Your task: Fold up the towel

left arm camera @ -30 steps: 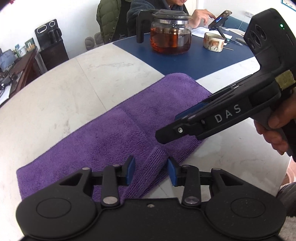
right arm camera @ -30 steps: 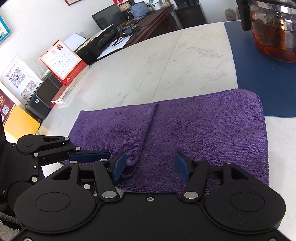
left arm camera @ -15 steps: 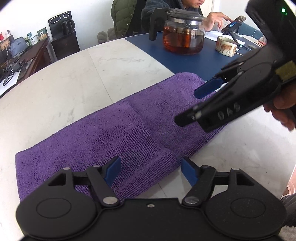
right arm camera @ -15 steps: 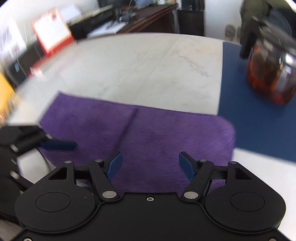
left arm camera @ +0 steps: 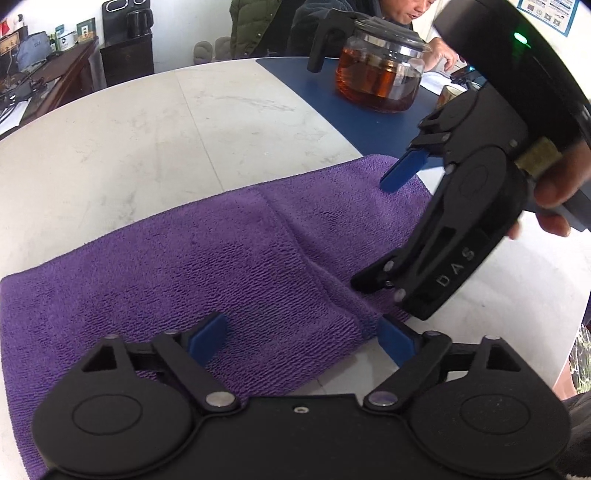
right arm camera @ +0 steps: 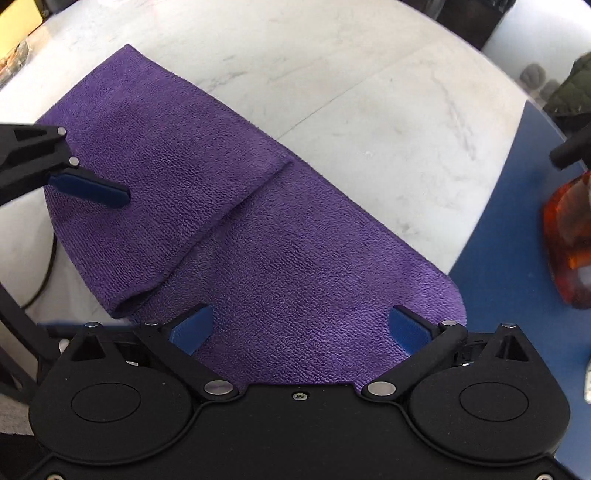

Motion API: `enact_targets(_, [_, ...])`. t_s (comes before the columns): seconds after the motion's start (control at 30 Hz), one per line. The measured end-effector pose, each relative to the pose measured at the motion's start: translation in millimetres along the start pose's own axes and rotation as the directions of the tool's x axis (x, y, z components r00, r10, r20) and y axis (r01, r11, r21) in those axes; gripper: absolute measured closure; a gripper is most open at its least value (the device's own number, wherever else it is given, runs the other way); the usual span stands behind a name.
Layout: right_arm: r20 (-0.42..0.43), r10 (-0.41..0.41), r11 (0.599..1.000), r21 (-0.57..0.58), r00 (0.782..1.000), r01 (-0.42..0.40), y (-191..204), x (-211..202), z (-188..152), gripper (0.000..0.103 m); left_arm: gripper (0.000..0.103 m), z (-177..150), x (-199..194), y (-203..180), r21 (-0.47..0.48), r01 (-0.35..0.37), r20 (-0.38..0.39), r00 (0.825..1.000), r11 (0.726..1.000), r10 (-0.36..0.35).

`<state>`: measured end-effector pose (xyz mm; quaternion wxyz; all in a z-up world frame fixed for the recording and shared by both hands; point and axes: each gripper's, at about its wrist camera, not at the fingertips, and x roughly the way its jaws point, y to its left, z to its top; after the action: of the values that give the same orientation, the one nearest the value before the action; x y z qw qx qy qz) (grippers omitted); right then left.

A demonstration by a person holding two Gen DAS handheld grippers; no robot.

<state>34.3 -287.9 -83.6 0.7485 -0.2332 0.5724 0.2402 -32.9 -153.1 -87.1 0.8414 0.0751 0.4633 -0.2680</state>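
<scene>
A purple towel [left arm camera: 221, 254] lies flat on the white marble table [left arm camera: 147, 147], folded into a long strip with one layer's edge crossing its middle. It also shows in the right wrist view [right arm camera: 280, 236]. My left gripper [left arm camera: 303, 336] is open and empty, low over the towel's near edge. My right gripper [right arm camera: 299, 328] is open and empty over the towel's right end; in the left wrist view it hovers at the right, one blue finger [left arm camera: 404, 171] above the towel's far right corner. The left gripper's blue finger [right arm camera: 92, 188] shows at the left.
A glass teapot [left arm camera: 376, 81] of dark tea stands on a blue mat [left arm camera: 354, 122] just past the towel's right end. A small cup [left arm camera: 448, 94] and a seated person [left arm camera: 369, 14] are behind it. A dark desk [left arm camera: 48, 74] stands beyond the table at far left.
The left gripper has let go of the towel fold and opened wide. The right gripper has swung right toward the towel's right end, now tilted over it.
</scene>
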Motion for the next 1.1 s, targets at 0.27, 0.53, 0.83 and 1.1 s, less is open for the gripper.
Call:
enact_targets(0.27, [-0.019,0.039,0.999,-0.032,0.999,-0.04,-0.4,3.0,7.1,0.0,0.003,-1.9,0.4,5.8,-0.035,0.04,0.018,0.999,0.999,-0.039])
enact_targets(0.53, [0.078,0.048,0.998,-0.047,0.996,-0.045,-0.7,-1.9,-5.9,0.0,0.004,-0.3,0.6,4.3,-0.023,0.034,0.012,0.999,0.999,-0.033])
enact_targets(0.83, [0.223,-0.047,0.996,0.082,0.974,0.029,-18.5,-22.3,-14.1,0.0,0.014,1.3,-30.7,13.1,-0.081,-0.01,0.06,0.998,0.997,0.015])
enact_targets(1.1, [0.59,-0.055,0.877,0.415,0.806,-0.243,-43.7,-81.2,-58.0,0.0,0.048,-0.7,-39.5,-8.2,-0.012,0.01,0.044,0.999,1.0,-0.009])
